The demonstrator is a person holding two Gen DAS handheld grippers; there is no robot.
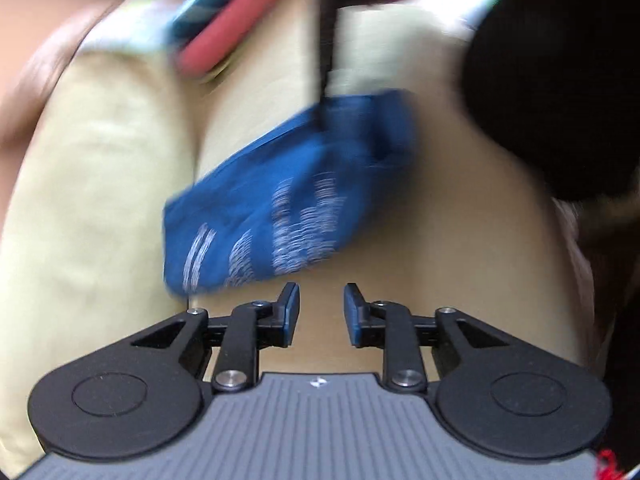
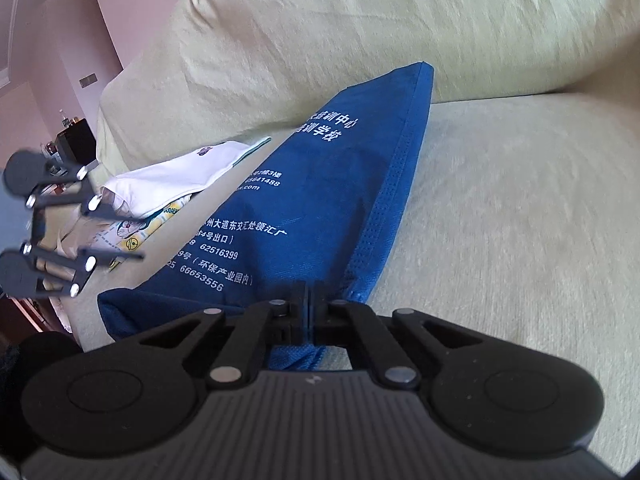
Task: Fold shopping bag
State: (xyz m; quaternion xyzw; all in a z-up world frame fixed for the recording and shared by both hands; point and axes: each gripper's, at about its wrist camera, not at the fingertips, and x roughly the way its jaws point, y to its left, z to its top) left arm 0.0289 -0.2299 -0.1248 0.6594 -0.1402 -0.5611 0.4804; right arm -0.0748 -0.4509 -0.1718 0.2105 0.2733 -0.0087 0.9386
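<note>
Blue shopping bag (image 2: 320,184): flat on pale sofa cushion (image 2: 520,220), near corner clamped in closed right gripper (image 2: 308,304). Left gripper (image 1: 322,300): parted, empty, just short of bag.

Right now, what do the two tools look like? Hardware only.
Both match: left tool and right tool have matte black linkage arms with silver pivot screws, two round black discs at the base, and a grey ribbed plate with a small white mark. The left tool's pads are blue. No cables or sleeves are clearly visible.
</note>
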